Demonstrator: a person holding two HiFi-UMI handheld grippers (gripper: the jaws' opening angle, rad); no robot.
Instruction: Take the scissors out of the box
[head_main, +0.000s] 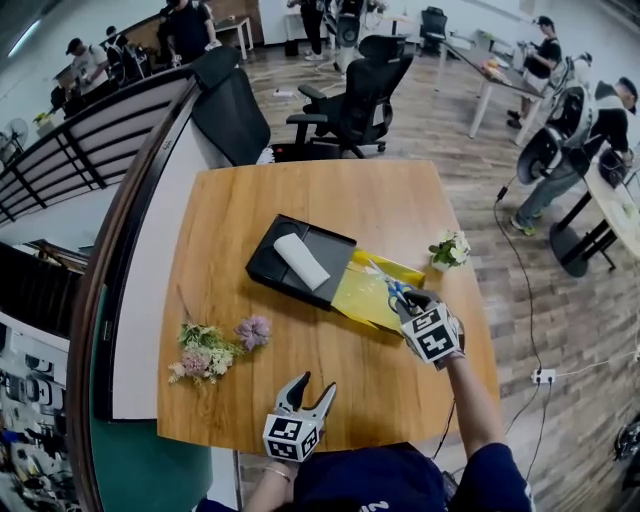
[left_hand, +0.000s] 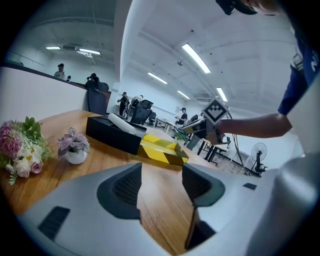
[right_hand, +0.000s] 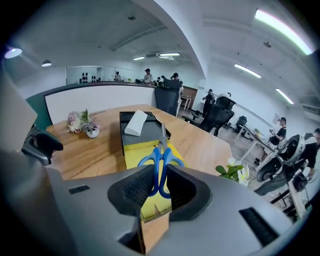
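Above the open yellow box (head_main: 360, 300), the right gripper (head_main: 407, 300) pinches blue-handled scissors (right_hand: 161, 155) (blades closed); the left gripper (head_main: 316, 385) gapes empty.

Wooden tabletop (head_main: 330, 200).
- Black box (head_main: 265, 268), white roll (head_main: 301, 261) lying on it, yellow tray (head_main: 362, 302) slid out.
- Right gripper (head_main: 404, 300) above the tray, fingers closed on blue-handled scissors (head_main: 390, 284).
- Left gripper (head_main: 316, 385) at the near edge, fingers apart, empty.
- Flower bunch (head_main: 205, 352)
- Purple plant (head_main: 253, 331)
- White-flowered pot (head_main: 449, 250)
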